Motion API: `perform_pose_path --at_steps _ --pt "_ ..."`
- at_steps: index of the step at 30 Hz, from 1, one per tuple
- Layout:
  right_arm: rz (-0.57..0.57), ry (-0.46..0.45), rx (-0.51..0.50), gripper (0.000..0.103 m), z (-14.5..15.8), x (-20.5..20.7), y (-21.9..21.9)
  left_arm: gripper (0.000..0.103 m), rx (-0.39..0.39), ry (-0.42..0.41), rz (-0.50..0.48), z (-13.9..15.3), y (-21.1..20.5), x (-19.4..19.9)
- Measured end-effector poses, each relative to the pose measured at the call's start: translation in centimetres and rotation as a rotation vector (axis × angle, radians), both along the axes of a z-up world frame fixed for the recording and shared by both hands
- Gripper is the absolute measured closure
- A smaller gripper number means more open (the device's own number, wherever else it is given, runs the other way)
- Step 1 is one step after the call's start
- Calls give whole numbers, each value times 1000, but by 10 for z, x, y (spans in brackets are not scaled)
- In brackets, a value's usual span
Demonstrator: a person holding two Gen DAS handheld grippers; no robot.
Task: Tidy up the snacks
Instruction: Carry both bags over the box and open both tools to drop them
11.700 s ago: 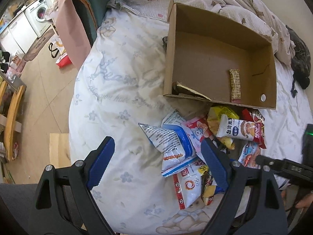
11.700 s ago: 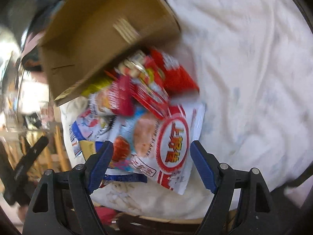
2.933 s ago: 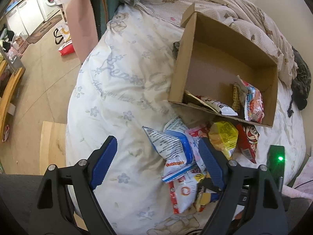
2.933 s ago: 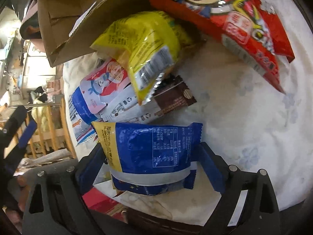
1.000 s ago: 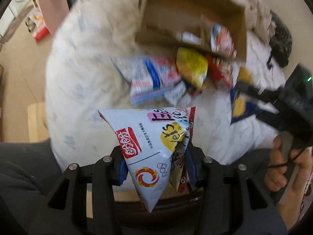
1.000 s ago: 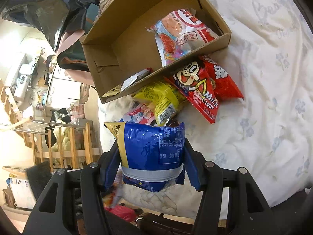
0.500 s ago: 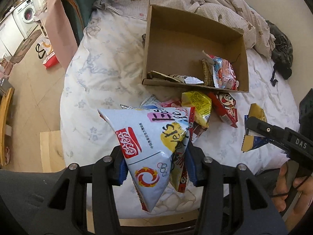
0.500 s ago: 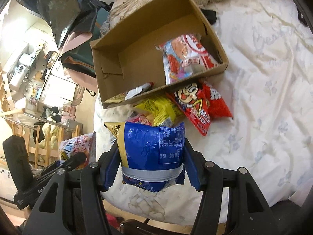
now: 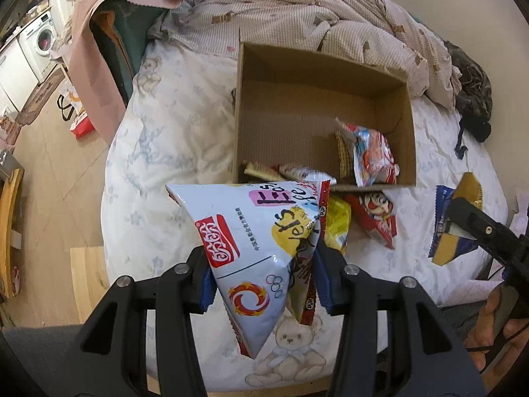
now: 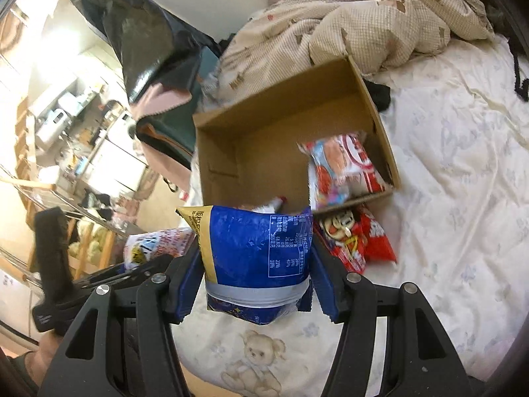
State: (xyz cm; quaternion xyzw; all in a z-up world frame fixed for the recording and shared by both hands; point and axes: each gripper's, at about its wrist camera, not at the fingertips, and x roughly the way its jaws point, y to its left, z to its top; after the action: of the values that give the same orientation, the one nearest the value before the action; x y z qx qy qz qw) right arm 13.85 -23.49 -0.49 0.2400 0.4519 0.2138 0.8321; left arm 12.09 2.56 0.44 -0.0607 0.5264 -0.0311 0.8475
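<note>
My left gripper [image 9: 264, 281] is shut on a white snack bag [image 9: 258, 238] with a red logo, held in the air in front of the open cardboard box [image 9: 241, 106]. My right gripper [image 10: 256, 278] is shut on a blue and gold snack bag [image 10: 254, 248], also held in front of the box [image 10: 218, 162]. The box holds a red and white packet [image 9: 372, 155], a wafer bar [image 9: 344, 155] and a small packet [image 9: 297, 173]. A red candy bag [image 9: 377, 218] and a yellow bag [image 9: 337, 225] lie on the bed just in front of the box.
The box sits on a white bed sheet [image 9: 165, 139] with a teddy bear print. A crumpled beige quilt [image 9: 297, 10] lies behind it and dark clothes [image 9: 472, 99] at the far right. The bed's left edge drops to a wooden floor [image 9: 43, 172].
Both grippers have moved closer to the box with their bags still held. The box looks larger in both views.
</note>
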Motion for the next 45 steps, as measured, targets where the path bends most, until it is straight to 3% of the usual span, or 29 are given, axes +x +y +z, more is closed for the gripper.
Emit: perform_pose_path --at_steps 5,13,27,32,40,43,45 --pt "-30 -23 4 41 9 13 -8 59 5 -18 -14 5 -3 14" --pt "-66 -2 112 42 5 43 -20 59 18 -51 -34 12 -13 41" --pt "-104 -33 79 41 7 102 -30 59 37 -114 -6 15 -15 108" --pt "-65 -6 23 41 -6 126 -18 59 7 -129 -25 -3 -19 126" --pt "-63 -29 -155 39 -18 152 6 58 11 -118 -43 -23 -24 141" --pt "-88 -8 -164 39 -25 157 7 57 14 -113 -54 -27 -27 143" --pt "-85 5 -146 33 -28 159 6 57 12 -114 -54 -28 -28 143"
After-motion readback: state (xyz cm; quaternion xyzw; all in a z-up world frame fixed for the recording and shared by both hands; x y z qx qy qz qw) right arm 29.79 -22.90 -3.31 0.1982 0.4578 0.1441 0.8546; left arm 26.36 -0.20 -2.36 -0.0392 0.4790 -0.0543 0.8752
